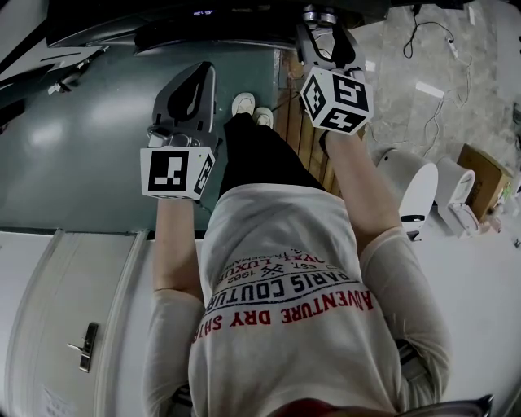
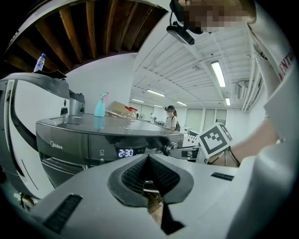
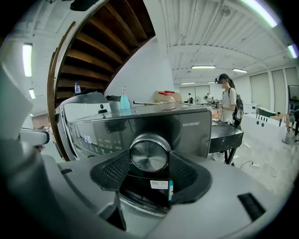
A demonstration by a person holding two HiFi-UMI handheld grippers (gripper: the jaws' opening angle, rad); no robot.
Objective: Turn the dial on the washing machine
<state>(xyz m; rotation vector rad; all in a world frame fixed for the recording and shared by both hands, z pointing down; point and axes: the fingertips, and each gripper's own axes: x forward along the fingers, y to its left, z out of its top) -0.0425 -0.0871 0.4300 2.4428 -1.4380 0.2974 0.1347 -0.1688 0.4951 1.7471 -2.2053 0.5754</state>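
Note:
The grey washing machine (image 3: 140, 126) faces me, its panel display (image 2: 125, 152) reading 2:30. Its round metal dial (image 3: 148, 155) sits between the two dark pads (image 3: 112, 170) of my right gripper (image 3: 148, 172), which press on its sides. In the head view the right gripper (image 1: 320, 18) reaches the machine's front (image 1: 203, 32) at the top edge. The left gripper view shows the dial (image 2: 169, 148) with the right gripper's fingers on it. My left gripper (image 1: 195, 81) hangs lower and left, short of the machine, jaws shut and holding nothing (image 2: 148, 163).
A blue spray bottle (image 2: 100, 105) and a cardboard box (image 2: 122, 109) stand on the machine's top. A person (image 2: 171, 119) stands far behind. A white door with a handle (image 1: 85, 346) lies at lower left. White appliances (image 1: 415, 191) and a carton (image 1: 480, 179) stand at right.

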